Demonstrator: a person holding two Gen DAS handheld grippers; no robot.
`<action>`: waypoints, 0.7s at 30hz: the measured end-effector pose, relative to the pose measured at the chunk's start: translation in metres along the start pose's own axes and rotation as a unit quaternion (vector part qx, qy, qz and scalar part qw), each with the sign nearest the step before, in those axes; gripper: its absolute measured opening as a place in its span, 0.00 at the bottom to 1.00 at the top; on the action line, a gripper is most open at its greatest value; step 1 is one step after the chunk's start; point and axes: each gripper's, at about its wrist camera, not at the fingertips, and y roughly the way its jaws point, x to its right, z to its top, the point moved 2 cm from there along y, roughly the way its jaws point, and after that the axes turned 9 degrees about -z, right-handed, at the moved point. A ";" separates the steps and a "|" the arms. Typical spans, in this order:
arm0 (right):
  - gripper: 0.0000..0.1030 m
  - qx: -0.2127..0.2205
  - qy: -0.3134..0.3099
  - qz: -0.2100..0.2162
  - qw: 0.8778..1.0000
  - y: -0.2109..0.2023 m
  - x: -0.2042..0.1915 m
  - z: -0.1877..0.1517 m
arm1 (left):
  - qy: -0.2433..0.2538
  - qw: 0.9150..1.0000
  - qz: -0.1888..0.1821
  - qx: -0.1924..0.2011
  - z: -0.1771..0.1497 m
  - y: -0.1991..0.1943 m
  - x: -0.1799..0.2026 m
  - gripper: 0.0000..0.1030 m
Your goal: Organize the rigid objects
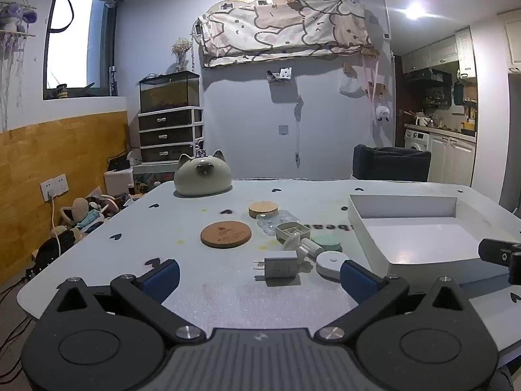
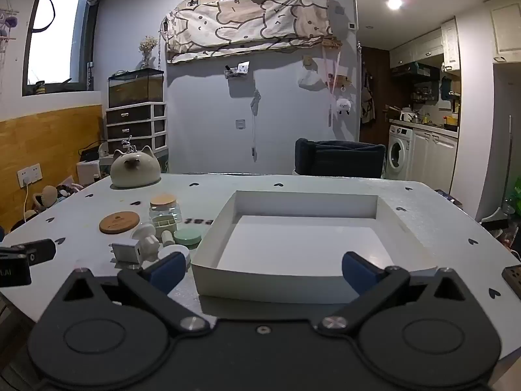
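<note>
A cluster of small items lies mid-table: a white plug adapter (image 1: 280, 267) (image 2: 127, 251), a round wooden coaster (image 1: 226, 233) (image 2: 119, 222), a clear jar with a wooden lid (image 1: 264, 210) (image 2: 164, 209), a white disc (image 1: 329, 263), a green round case (image 1: 328, 242) (image 2: 187, 237) and a mushroom-shaped piece (image 1: 293, 241) (image 2: 145, 232). A white box (image 1: 364, 228) (image 2: 208, 254) stands empty to their right. My left gripper (image 1: 260, 278) is open, just short of the adapter. My right gripper (image 2: 262, 270) is open before the box's near wall.
A cat-shaped ceramic pot (image 1: 202, 176) (image 2: 135, 170) sits at the table's far left. A dark chair back (image 1: 390, 163) (image 2: 338, 161) stands behind the far edge. The right gripper's body (image 1: 501, 255) shows at the left view's right edge. A wooden piece (image 2: 513, 278) lies near the right edge.
</note>
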 end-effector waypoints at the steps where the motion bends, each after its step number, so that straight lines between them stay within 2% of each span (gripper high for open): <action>1: 1.00 0.001 0.000 0.000 1.000 0.000 0.000 0.000 | 0.000 1.000 0.000 -0.002 0.000 0.000 0.000 1.00; 21: 1.00 -0.005 -0.001 0.001 1.000 0.000 0.000 0.000 | -0.003 1.000 0.000 -0.005 -0.001 0.006 0.005 1.00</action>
